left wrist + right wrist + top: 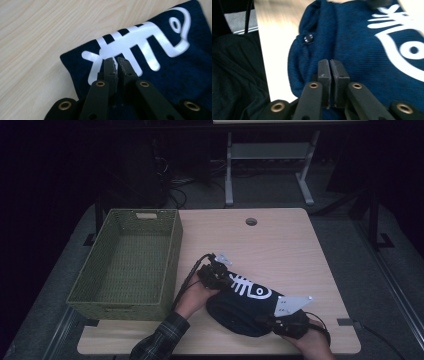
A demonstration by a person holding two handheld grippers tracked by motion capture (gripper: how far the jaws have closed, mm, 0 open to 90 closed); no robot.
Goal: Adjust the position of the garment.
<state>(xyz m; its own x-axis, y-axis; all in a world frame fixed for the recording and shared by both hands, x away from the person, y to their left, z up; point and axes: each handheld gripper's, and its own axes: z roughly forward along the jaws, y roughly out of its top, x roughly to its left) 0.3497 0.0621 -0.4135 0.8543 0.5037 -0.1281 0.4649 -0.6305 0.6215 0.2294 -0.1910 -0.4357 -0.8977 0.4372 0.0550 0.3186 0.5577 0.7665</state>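
Dark navy garment (240, 307) with a white fish-skeleton print (248, 287) lies bunched on the near part of the wooden bench (280, 245), right of the green woven basket (131, 262) and apart from it. Left tool (216, 276) sits at the garment's left upper edge, held by the left hand (192, 297), plaid sleeve (160, 342) coming in from the bottom. In the left gripper view the left tool (116, 65) has its jaws pressed nearly together over the tail end of the fish-skeleton print (140, 47); a thin pale sliver shows between the tips, can't tell if fabric is pinched there. Garment (155, 82) lies flat on the bench (37, 37) here, corner edge toward the lower left. Right tool (287, 322) is at the garment's near right edge, grey plate on top, right hand (312, 342) behind it at the bench's front edge. In the right gripper view the right tool (330, 72) has its jaws together, pads touching, resting over the navy knit; can't tell if any cloth is caught between them. A small dark snap button (308, 38) sits on a folded part of the garment (362, 57) beyond the tips, with the fish head's white outline to the right. The basket holds nothing visible. Round cable hole (251, 221) near the bench's far edge.
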